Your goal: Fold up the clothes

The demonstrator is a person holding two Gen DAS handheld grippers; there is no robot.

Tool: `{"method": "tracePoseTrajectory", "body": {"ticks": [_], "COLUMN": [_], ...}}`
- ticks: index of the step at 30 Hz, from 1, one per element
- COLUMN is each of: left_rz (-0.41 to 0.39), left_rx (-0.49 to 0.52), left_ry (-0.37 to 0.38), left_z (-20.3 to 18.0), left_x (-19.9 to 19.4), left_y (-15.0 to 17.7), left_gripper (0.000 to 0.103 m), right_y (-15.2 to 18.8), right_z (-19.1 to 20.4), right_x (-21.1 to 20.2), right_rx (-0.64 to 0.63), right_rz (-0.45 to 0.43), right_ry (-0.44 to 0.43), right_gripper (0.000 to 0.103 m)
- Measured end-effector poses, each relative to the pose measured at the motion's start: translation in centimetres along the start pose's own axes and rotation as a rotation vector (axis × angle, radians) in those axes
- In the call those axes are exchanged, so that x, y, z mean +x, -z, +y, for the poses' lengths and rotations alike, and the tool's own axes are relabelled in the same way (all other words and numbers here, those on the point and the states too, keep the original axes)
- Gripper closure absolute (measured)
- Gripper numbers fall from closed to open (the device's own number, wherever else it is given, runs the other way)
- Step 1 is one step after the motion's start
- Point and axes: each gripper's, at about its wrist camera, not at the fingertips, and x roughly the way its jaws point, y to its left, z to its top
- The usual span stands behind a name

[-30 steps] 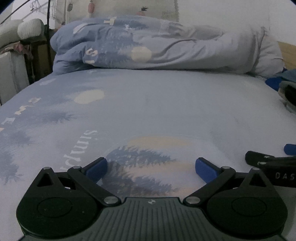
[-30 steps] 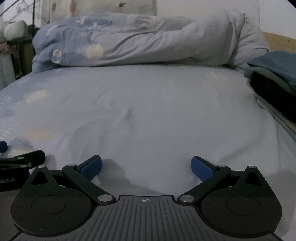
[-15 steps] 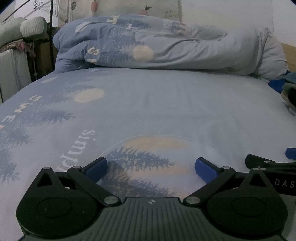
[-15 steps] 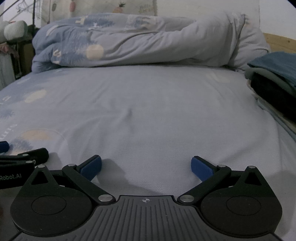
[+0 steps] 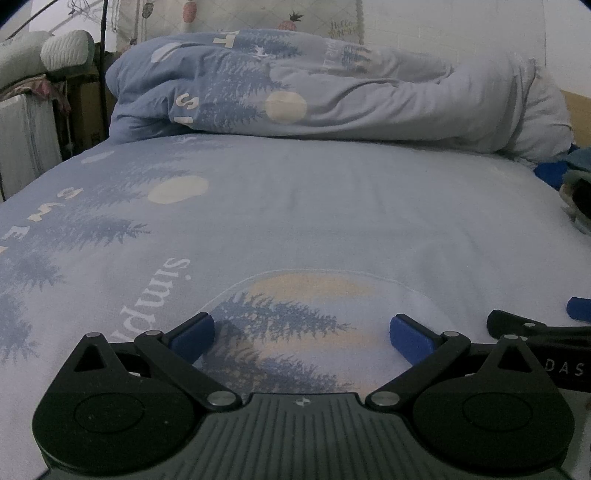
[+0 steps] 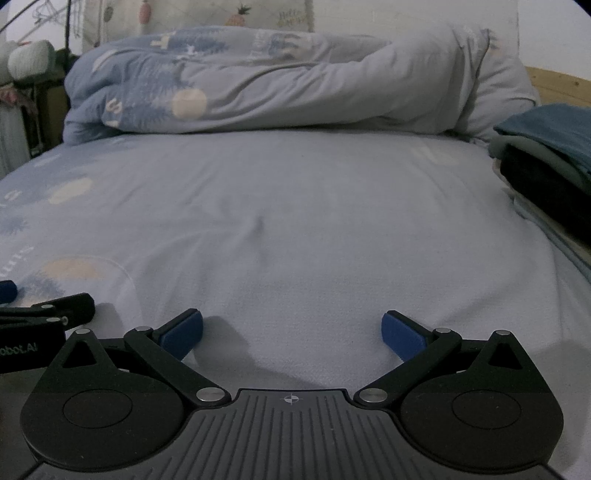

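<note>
Both grippers hover low over the bed sheet [image 5: 332, 206], pale blue with printed trees and moons. The left gripper [image 5: 302, 334] and right gripper [image 6: 291, 332] each gape wide, grasping nothing. A rolled duvet [image 6: 280, 81] lies across the far end. The folded clothes [image 6: 546, 162] are stacked at the bed's right edge.

You're looking across a bed with a pale blue sheet [image 5: 332, 206] printed with pine trees and moons, and a matching duvet [image 5: 314, 88] bunched up at the far end. Behind it there's a pineapple-print cloth [image 5: 258, 14] on a plain white wall [image 5: 461, 26]. Wooden headboard [image 6: 557, 85] at far right, cluttered furniture at left. Light's dim and flat.
</note>
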Motion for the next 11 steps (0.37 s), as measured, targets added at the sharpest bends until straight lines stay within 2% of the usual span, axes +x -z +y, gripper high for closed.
{"method": "tracePoseTrajectory", "body": {"ticks": [11], "left_rz": [-0.005], "left_rx": [-0.004], "left_ry": [-0.001], "left_z": [-0.09], "left_x": [0.55], "left_y": [-0.10], "left_gripper": [0.000], "right_y": [-0.01], "right_z": [-0.08], "right_x": [0.00], "right_rx": [-0.001], "right_rz": [-0.002], "right_ry": [0.001], "right_gripper": [0.000]}}
